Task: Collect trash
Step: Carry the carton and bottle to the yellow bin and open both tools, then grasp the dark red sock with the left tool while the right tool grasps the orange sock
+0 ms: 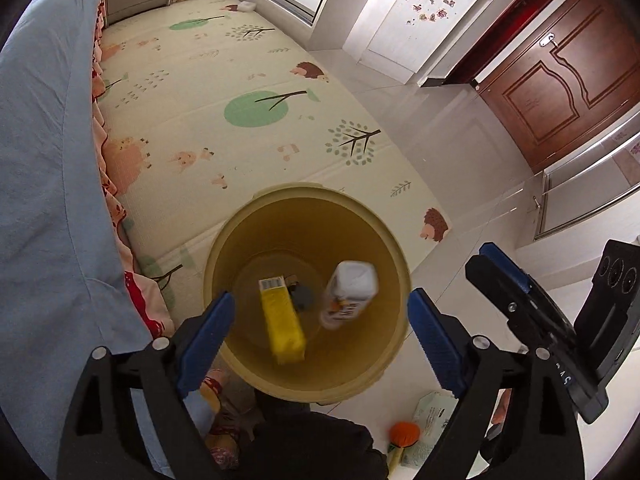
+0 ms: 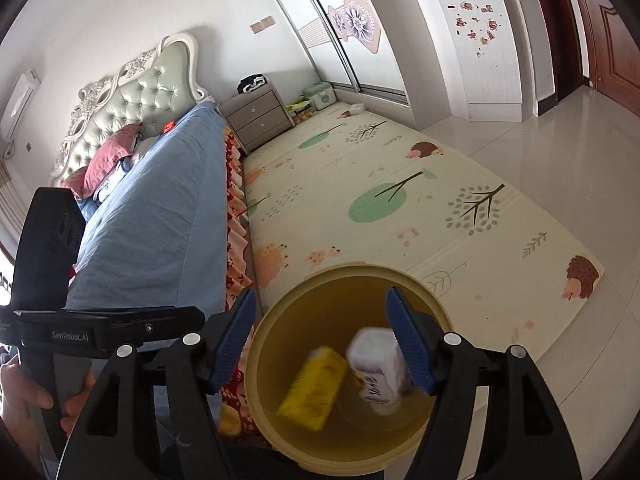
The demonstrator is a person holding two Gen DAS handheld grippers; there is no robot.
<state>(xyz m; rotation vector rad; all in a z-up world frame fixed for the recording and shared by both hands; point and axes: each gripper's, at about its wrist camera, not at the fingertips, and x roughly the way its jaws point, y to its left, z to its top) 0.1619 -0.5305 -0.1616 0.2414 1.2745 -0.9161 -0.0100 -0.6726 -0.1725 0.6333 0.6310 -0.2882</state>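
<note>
Both claws spread apart over a yellow bin with a box and a carton inside.

The left claw (image 1: 320, 320) stands wide with nothing between its blue pads; the yellow box (image 1: 282, 318) lies just below its middle, long axis running from 11 to 5 o'clock, and the white carton (image 1: 350, 294) sits at 2 o'clock from the box, tilted from 1 to 7 o'clock. The right claw (image 2: 322, 340) is also apart and empty; its 3 o'clock pad overlaps the carton (image 2: 376, 368), while the box (image 2: 314, 388) lies lower, toward 7 o'clock. Both items look blurred within the bin (image 1: 224, 248). Only the right view shows the bed (image 2: 160, 208) and a hand (image 2: 24, 396); only the left shows an orange brush (image 1: 404, 432) on the floor at 5 o'clock.
</note>
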